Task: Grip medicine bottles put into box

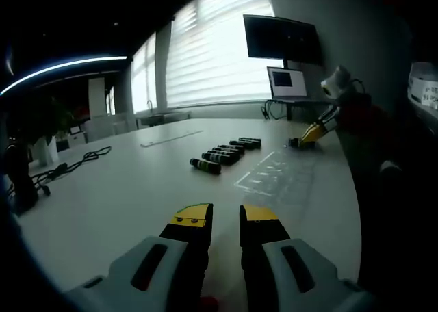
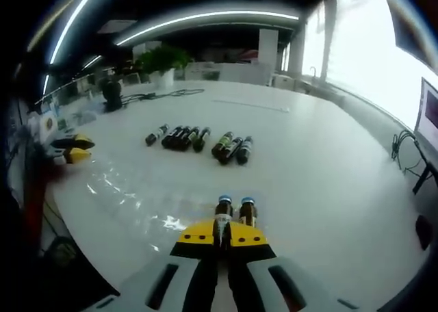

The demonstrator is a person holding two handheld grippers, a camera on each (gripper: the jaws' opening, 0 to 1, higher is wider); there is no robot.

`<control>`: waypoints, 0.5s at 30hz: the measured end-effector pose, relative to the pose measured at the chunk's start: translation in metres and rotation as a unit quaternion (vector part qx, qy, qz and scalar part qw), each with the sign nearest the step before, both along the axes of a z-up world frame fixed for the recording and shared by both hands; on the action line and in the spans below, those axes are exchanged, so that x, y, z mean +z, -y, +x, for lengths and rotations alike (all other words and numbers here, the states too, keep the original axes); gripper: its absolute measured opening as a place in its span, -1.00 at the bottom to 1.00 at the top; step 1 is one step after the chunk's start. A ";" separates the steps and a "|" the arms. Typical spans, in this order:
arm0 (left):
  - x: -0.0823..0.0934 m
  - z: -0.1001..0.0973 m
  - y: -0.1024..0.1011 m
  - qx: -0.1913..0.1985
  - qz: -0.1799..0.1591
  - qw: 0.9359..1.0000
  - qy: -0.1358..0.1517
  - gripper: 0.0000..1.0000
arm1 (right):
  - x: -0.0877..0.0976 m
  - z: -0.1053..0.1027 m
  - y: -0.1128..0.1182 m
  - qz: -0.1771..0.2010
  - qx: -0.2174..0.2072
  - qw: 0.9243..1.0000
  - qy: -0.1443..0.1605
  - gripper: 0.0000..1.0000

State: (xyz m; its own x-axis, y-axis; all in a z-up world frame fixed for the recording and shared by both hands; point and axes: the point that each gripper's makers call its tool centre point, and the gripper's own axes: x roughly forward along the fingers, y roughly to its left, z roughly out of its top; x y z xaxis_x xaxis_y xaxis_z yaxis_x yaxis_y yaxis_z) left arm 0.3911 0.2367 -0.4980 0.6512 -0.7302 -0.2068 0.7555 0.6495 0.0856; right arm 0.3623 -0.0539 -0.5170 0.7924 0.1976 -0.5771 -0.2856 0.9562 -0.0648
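Two small dark medicine bottles (image 2: 233,215) with blue caps stand side by side between the tips of the right claw (image 2: 222,238), whose jaws look closed to a narrow slit against them; whether both are truly pinched or one merely leans alongside I cannot tell. Farther out on the white desk (image 2: 321,168) lies a loose row of more bottles (image 2: 198,141) on their sides, some touching, a few apart. A clear box (image 2: 120,189), hard to make out, seems to sit on the desk between that row and the near edge. The bottles look light, rigid and smooth, probably glass, so they could slip or roll; gripping across the body below the cap seems safest. The left claw (image 1: 225,219) hovers over bare desk, jaws slightly parted and holding nothing.
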 end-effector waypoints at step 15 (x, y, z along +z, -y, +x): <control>0.000 0.000 0.000 0.000 -0.001 1.000 0.001 -0.81 | 0.023 0.008 -0.002 0.015 0.001 0.999 0.047 -0.93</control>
